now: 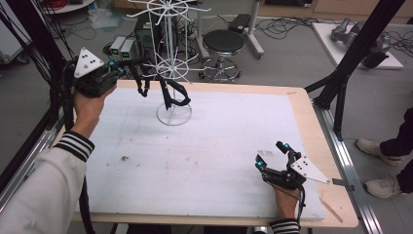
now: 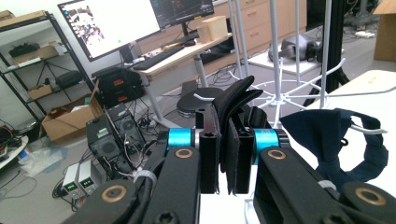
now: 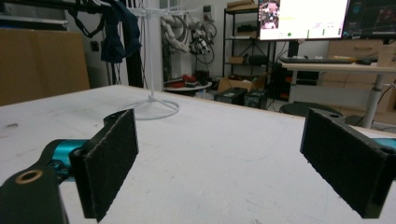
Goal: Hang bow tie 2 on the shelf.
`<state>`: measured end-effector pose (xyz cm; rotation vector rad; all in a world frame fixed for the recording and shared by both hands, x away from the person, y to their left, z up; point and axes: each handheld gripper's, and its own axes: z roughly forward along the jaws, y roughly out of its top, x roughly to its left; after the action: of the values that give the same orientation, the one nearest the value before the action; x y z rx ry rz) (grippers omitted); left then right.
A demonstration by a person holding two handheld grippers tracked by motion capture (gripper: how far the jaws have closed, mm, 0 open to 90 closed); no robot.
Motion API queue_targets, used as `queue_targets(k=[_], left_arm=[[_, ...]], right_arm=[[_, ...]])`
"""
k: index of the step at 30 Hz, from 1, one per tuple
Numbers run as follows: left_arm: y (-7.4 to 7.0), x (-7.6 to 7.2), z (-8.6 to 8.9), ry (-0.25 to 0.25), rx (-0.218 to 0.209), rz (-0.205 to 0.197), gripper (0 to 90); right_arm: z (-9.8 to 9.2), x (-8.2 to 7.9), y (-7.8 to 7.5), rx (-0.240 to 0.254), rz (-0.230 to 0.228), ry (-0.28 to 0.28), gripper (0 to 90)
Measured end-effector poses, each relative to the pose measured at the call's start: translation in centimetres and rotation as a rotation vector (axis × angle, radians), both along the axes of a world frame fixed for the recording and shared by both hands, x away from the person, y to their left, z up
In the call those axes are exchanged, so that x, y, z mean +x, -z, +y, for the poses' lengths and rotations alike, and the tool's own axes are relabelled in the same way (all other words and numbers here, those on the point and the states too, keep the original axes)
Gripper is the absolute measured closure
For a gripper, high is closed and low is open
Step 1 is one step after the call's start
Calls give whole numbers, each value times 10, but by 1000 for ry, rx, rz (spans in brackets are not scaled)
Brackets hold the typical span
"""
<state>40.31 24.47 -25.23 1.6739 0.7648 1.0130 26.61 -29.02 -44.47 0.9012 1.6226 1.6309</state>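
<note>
Black strap (image 2: 232, 109) pinched in left gripper (image 2: 227, 161)

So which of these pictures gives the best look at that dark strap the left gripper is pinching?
The left gripper view: the strap sits close up, clamped between the shut jaws of the left gripper. The high view shows it small, stretched from the gripper towards the white wire rack. The right gripper view shows dark fabric hanging far off, too distant to tell apart.
</note>
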Motion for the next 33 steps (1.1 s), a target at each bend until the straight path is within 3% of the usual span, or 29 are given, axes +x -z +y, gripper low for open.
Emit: queue_targets(k=[7, 33], left_arm=[[0, 4, -8, 4, 10, 6, 850], [10, 14, -34, 29, 44, 48, 850]], right_arm=[[3, 2, 2, -24, 8, -6, 107], [5, 1, 9, -24, 17, -7, 107]])
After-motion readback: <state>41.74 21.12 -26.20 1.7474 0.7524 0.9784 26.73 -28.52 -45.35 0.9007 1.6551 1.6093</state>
